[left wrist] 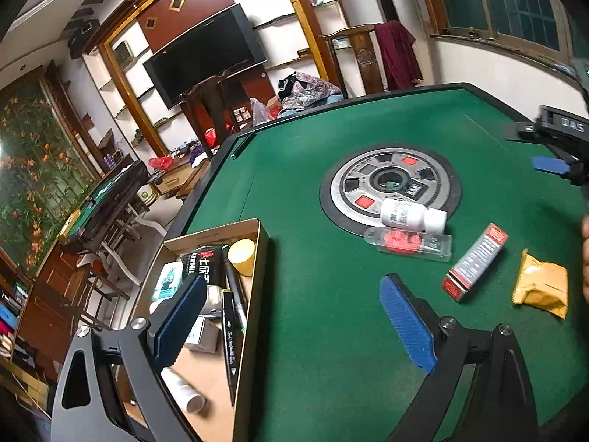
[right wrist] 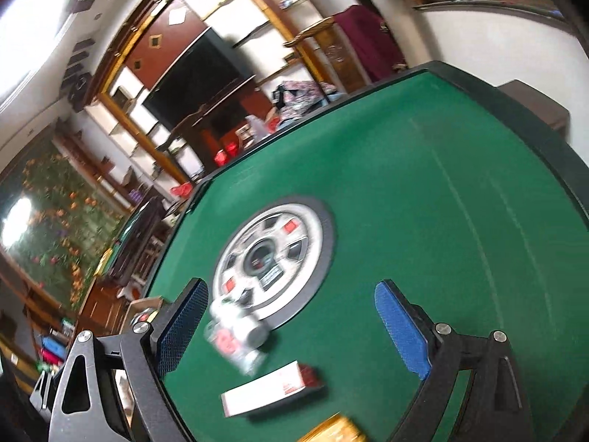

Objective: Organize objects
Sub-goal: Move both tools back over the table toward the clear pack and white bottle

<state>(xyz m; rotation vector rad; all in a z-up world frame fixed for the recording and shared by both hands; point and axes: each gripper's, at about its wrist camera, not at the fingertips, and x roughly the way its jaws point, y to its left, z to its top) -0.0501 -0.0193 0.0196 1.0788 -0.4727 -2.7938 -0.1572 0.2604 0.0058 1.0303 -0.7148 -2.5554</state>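
We see matt green felt on the table [left wrist: 331,313], plain brown cardboard in the box [left wrist: 254,316], glossy white plastic on the bottle [left wrist: 412,215], clear plastic on the case [left wrist: 408,243], and ribbed blue pads [left wrist: 405,328] on black gripper fingers.

Yellow packet [right wrist: 333,430] cut off; white bottle [right wrist: 241,326] blurred.

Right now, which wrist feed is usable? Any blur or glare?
Left wrist: sharp, the white bottle and red box read clearly; fisheye bends the table edge. Right wrist: motion blur smears the bottle and box; blown-out glare at upper left.
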